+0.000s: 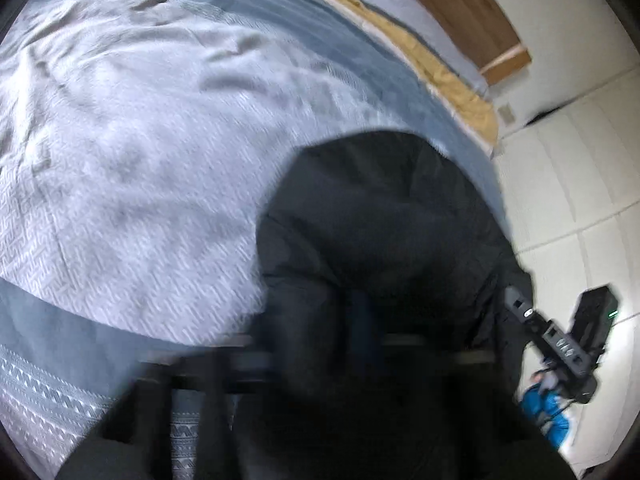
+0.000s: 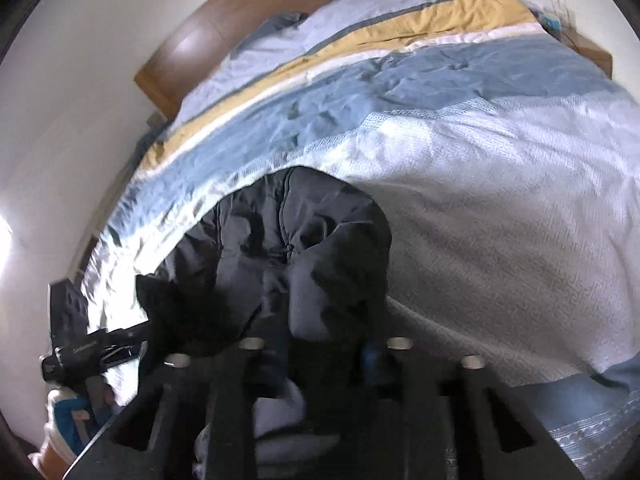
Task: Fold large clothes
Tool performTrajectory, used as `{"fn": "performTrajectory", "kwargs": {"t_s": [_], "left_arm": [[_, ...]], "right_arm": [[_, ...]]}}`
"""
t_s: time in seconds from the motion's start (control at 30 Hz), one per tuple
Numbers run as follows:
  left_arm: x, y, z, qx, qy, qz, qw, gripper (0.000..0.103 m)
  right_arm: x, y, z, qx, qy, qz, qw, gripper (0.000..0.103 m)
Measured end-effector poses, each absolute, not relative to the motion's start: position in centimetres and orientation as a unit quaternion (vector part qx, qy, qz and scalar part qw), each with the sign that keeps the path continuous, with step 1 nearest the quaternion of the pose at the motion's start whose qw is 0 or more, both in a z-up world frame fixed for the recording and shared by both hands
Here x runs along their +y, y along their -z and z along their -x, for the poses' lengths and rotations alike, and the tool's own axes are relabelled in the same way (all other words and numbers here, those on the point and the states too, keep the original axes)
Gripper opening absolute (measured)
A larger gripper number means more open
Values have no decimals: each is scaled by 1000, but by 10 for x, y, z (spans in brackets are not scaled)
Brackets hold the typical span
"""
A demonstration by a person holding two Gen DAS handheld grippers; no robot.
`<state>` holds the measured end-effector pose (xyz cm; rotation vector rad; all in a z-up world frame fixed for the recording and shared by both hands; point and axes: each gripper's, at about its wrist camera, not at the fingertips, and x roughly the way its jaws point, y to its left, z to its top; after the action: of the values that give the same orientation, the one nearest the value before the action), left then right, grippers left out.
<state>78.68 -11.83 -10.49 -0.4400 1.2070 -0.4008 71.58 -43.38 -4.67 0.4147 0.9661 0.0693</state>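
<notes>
A large dark padded jacket (image 1: 380, 232) hangs bunched over the near edge of a bed; it also shows in the right wrist view (image 2: 304, 248). My left gripper (image 1: 360, 320) is buried in the dark fabric and seems shut on it, its fingers blurred. In the right wrist view it enters the jacket's left edge (image 2: 132, 340). My right gripper (image 2: 316, 352) is closed on a fold of the jacket. In the left wrist view it grips the jacket's right edge (image 1: 520, 304).
The bed carries a pale grey patterned cover (image 1: 140, 140) with blue, white and yellow stripes (image 2: 360, 36) toward a wooden headboard (image 2: 248, 12). White tiled floor (image 1: 568, 200) lies beside the bed. A blue sleeve (image 1: 544, 408) shows behind the right gripper.
</notes>
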Motion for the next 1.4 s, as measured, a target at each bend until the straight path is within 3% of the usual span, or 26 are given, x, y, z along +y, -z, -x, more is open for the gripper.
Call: {"fn": "performTrajectory", "kwargs": {"t_s": [0.13, 0.6, 0.77, 1.07, 1.23, 1.3, 1.37, 1.4], "left_arm": [[-139, 83, -771, 538, 191, 139, 809, 5], [-89, -1, -638, 488, 225, 109, 836, 5], [-58, 7, -580, 493, 218, 140, 831, 5], [-39, 46, -521, 524, 207, 138, 814, 6], [-29, 25, -490, 527, 221, 113, 813, 13], [-23, 16, -477, 527, 220, 101, 814, 26], [-15, 2, -467, 521, 215, 86, 821, 41], [-11, -6, -462, 517, 215, 85, 824, 43]], "right_arm": [[-424, 29, -703, 461, -43, -159, 872, 12], [-412, -57, -560, 392, -135, -156, 897, 11], [-423, -41, -494, 374, -131, -222, 891, 11], [-431, 27, -422, 424, -84, -266, 861, 12], [-435, 22, -396, 443, -62, -260, 856, 20], [-438, 10, -386, 449, -53, -246, 857, 43], [-442, -4, -379, 453, -47, -235, 859, 47], [-445, -14, -376, 452, -43, -230, 861, 47]]}}
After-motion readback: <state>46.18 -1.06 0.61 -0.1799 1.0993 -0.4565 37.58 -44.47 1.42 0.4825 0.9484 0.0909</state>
